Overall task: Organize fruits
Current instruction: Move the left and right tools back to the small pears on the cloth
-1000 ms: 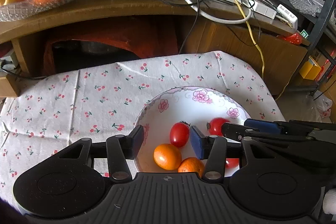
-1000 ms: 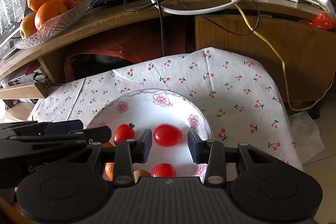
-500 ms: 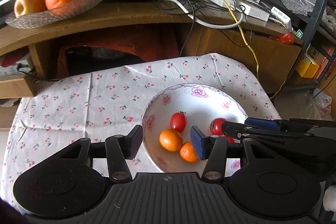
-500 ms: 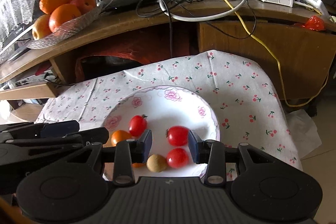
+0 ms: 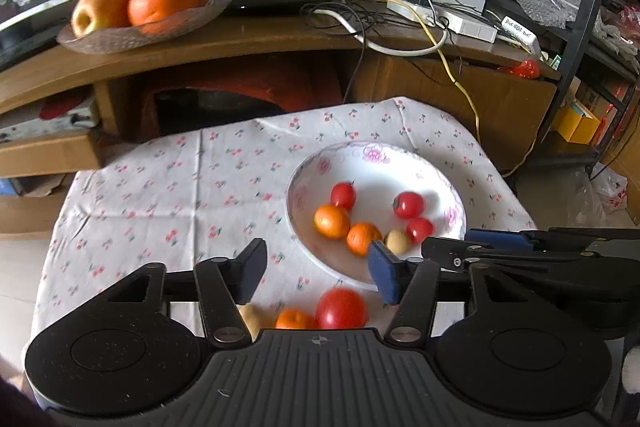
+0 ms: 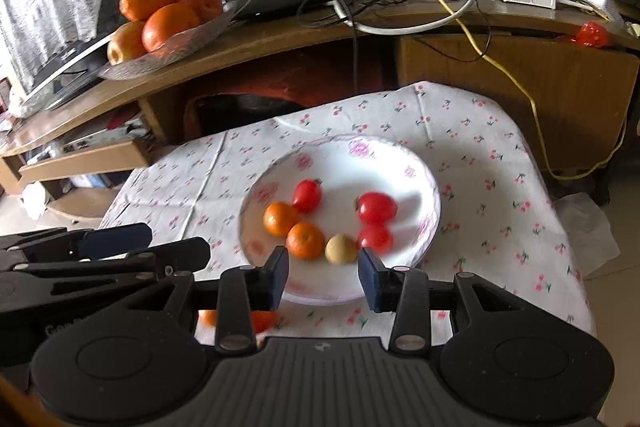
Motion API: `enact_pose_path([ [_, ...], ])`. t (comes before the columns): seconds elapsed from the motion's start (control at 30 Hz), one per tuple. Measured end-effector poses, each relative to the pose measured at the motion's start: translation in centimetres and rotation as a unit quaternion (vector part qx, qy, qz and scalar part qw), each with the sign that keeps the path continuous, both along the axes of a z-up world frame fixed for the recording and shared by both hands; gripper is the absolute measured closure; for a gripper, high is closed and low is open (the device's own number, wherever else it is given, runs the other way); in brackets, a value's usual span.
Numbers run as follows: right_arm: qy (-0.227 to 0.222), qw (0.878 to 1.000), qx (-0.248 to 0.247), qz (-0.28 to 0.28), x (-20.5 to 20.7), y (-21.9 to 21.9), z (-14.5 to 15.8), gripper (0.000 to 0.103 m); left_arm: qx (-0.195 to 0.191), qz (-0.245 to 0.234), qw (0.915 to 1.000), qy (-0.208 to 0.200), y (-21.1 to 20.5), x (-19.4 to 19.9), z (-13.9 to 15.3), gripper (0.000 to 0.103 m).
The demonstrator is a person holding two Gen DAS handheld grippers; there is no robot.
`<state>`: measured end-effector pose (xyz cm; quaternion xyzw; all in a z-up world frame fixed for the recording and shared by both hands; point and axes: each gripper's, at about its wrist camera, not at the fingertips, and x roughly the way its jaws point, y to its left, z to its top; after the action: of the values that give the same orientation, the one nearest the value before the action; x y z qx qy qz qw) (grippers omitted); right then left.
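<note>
We hold both claws over the flowered cloth (image 5: 160, 187) on the worktop, and both stand wide apart with nothing between the fingers. Our left claw (image 5: 316, 263) hangs at the near edge of the white plate (image 5: 304, 227), its right finger over the plate's rim. Our right claw (image 6: 322, 273) hangs over the plate's near rim (image 6: 332, 295) as well, just beside the left one.

In the plate we count six small fruits. Three red tomatoes: one toward the back (image 5: 343, 195), one at the right (image 5: 408, 205), one smaller below it (image 5: 420, 229). Two little oranges sit touching each other, (image 5: 331, 221) and (image 5: 362, 238). A pale tan fruit (image 5: 397, 242) lies between the nearer orange and the small tomato.

Off the plate, on the cloth right under our left claw, lie three more: a bigger red tomato (image 5: 341, 308), a small orange (image 5: 292, 319) touching it, and a pale piece (image 5: 250, 319) half hidden by the finger, too blurred to name.

Behind, on the wooden shelf (image 5: 240, 39), a glass dish (image 5: 140, 33) holds large oranges and an apple, well apart from us, beside a tangle of cables (image 5: 380, 11).
</note>
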<state>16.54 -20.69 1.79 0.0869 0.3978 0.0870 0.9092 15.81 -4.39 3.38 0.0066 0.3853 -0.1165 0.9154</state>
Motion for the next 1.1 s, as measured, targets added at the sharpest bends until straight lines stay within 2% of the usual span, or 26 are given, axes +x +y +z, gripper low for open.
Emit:
enact_pose_path([
  [0.1,0.001,1.000,0.002,0.009,-1.3,0.5,0.1,0.059,0.000,0.006,1.0000,0.007,0.7,-1.3,0.0,0.037],
  [0.4,-0.002,0.999,0.013,0.034,-4.6,1.3,1.2,0.059,0.044,0.020,0.9988,0.009,1.7,-4.6,0.8,0.036],
  [0.63,0.012,0.999,-0.012,0.046,-5.4,1.6,0.3,0.059,0.067,-0.002,0.9977,-0.001,1.5,-5.2,0.7,0.033],
  [0.87,0.021,0.996,-0.037,0.078,-4.9,3.4,-1.3,0.059,0.050,-0.002,0.9987,0.011,3.3,-4.0,-0.6,0.034],
  [1.1,0.021,0.990,-0.059,0.125,-4.4,6.1,-2.9,0.059,0.037,-0.011,0.9992,0.012,4.0,-3.8,-0.4,0.034],
])
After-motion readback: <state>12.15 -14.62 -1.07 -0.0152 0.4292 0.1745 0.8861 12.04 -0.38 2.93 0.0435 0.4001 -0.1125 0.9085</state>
